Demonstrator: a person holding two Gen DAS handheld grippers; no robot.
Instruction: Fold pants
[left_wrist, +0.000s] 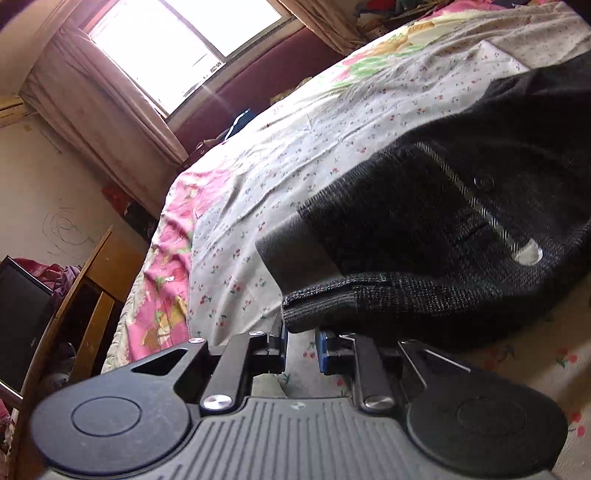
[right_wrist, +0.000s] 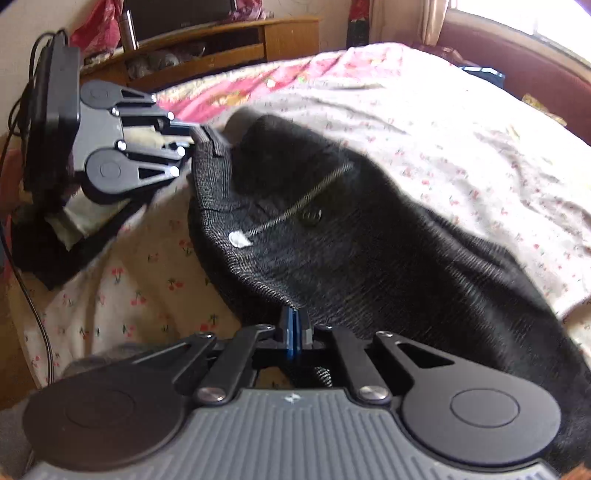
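From your left wrist, the left tongs (left_wrist: 302, 345) stand open, the waistband corner of the dark pants (left_wrist: 461, 229) just above their blue pads, over the cherry-print bed sheet (left_wrist: 295, 147). From your right wrist, the right tongs (right_wrist: 293, 332) are pinched closed on the pants' edge, the garment sprawled across the bed.

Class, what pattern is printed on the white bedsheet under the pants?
Small red cherries with green stems on the bedsheet, clearest in the right wrist view.
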